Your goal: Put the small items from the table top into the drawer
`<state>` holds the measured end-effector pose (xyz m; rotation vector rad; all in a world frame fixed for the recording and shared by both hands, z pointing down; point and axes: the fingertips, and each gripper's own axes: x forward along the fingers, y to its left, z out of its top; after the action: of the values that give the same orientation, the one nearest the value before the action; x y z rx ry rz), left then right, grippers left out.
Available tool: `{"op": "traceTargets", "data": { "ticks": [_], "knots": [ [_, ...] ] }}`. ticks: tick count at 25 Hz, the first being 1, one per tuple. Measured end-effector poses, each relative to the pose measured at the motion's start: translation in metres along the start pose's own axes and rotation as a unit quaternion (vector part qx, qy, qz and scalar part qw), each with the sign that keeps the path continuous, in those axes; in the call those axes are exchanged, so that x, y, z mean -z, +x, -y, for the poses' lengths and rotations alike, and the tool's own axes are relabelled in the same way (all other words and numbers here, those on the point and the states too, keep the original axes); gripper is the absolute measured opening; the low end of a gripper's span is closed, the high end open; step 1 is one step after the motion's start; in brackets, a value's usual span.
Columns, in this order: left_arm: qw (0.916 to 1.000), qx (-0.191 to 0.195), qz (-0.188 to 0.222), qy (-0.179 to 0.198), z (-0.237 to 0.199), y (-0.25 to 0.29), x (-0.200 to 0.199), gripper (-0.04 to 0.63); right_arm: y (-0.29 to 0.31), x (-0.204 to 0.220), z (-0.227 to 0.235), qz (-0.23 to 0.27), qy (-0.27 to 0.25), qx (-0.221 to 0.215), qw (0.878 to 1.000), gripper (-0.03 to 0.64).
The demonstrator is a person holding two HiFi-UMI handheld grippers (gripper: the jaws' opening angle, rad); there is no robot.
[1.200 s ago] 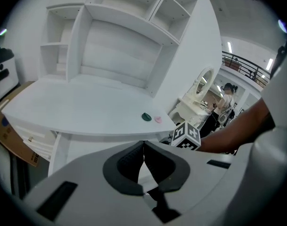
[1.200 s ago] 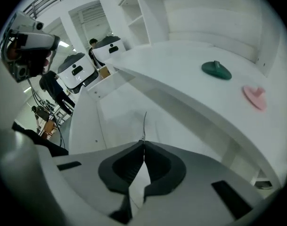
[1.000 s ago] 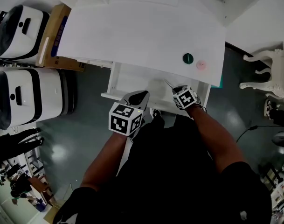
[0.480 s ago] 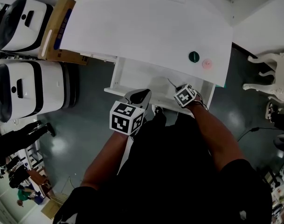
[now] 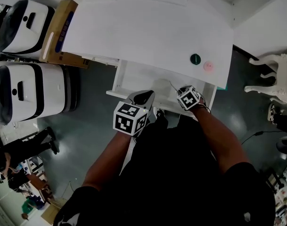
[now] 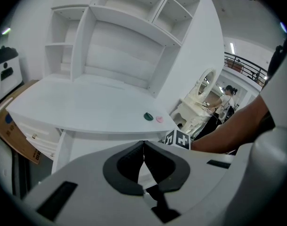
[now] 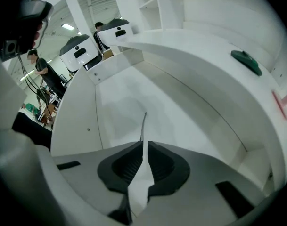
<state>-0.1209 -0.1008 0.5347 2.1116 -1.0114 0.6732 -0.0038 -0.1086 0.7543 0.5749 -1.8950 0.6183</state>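
A dark green round item [image 5: 195, 59] and a pink one [image 5: 209, 66] lie near the front right corner of the white desk top [image 5: 148, 27]. The same green item [image 7: 247, 61] and pink item [image 7: 281, 100] show in the right gripper view. Below the desk's front edge the white drawer [image 5: 134, 76] stands pulled out. My right gripper [image 5: 175, 87] hangs over the drawer's right part, shut on a thin white sheet [image 7: 143, 125] seen edge-on. My left gripper [image 5: 143, 97] is at the drawer's front edge, shut with nothing in it.
Two white and black machines [image 5: 23, 93] and a cardboard box [image 5: 56, 32] stand left of the desk. A white ornate chair [image 5: 275, 74] is on the right. Open shelves [image 6: 119, 36] rise at the back of the desk. People stand at the lower left.
The head view has shifted a little. Both grippers keep their places at the drawer, and the right one still holds the thin sheet.
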Motion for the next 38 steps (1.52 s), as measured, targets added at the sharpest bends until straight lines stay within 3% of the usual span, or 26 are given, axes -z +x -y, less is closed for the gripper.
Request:
{"op": "traceTargets", "data": {
  "ticks": [4,11,16,21,27,38],
  "knots": [
    [0.9999,0.011,0.003,0.011,0.004,0.006,-0.006,0.011,-0.018,-0.009,0.001,0.030,0.008,0.009,0.999,0.031],
    [0.9991,0.029,0.011,0.030,0.017,0.013,-0.019,0.011,-0.076,-0.029,-0.001,0.112,0.074,-0.006,0.991,0.031],
    [0.9983,0.040,0.009,0.043,0.024,0.020,-0.022,0.009,-0.141,-0.054,-0.004,0.197,0.101,-0.021,0.975,0.031],
    [0.9970,0.053,0.012,0.055,0.033,0.025,-0.027,0.009,-0.198,-0.062,0.005,0.259,0.132,-0.008,0.957,0.031],
    [0.9954,0.071,0.015,0.063,0.047,0.029,-0.030,0.009,-0.233,-0.055,0.017,0.288,0.153,0.018,0.945,0.029],
    [0.9921,0.081,0.025,0.092,0.067,0.033,-0.040,0.009,-0.244,-0.039,0.028,0.296,0.164,0.040,0.940,0.031]
  ]
}}
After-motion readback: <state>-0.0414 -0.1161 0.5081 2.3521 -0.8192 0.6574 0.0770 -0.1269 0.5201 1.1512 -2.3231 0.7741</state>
